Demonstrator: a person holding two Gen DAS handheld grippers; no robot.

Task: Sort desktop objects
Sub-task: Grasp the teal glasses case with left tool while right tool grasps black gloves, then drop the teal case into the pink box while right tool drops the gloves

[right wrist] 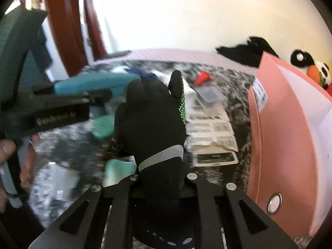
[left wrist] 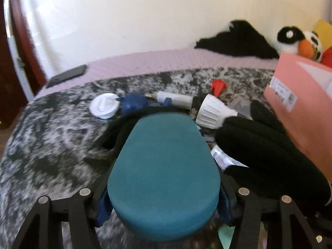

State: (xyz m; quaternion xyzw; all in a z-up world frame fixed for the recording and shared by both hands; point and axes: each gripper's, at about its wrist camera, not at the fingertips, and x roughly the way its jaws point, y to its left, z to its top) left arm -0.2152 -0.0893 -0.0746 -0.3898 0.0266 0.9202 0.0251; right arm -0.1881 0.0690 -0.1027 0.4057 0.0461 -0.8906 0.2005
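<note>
My left gripper [left wrist: 164, 211] is shut on a teal oval case [left wrist: 164, 176], which fills the middle of the left wrist view and is held above the speckled table [left wrist: 51, 141]. The same case [right wrist: 93, 83] shows at the left of the right wrist view, in the left gripper [right wrist: 62, 101]. My right gripper [right wrist: 159, 188] is shut on a black glove [right wrist: 153, 120] with green mesh and a grey stripe; the glove [left wrist: 269, 155] also shows at the right of the left wrist view. Both grippers' fingertips are hidden by what they hold.
A pink box [right wrist: 290, 145] stands open at the right. On the table lie a white lid [left wrist: 104, 105], a blue piece [left wrist: 132, 101], a white tube [left wrist: 176, 99], a white ribbed cap [left wrist: 211, 112], a red cone [left wrist: 217, 86] and label sheets [right wrist: 211, 128]. A phone [left wrist: 68, 75] lies far left.
</note>
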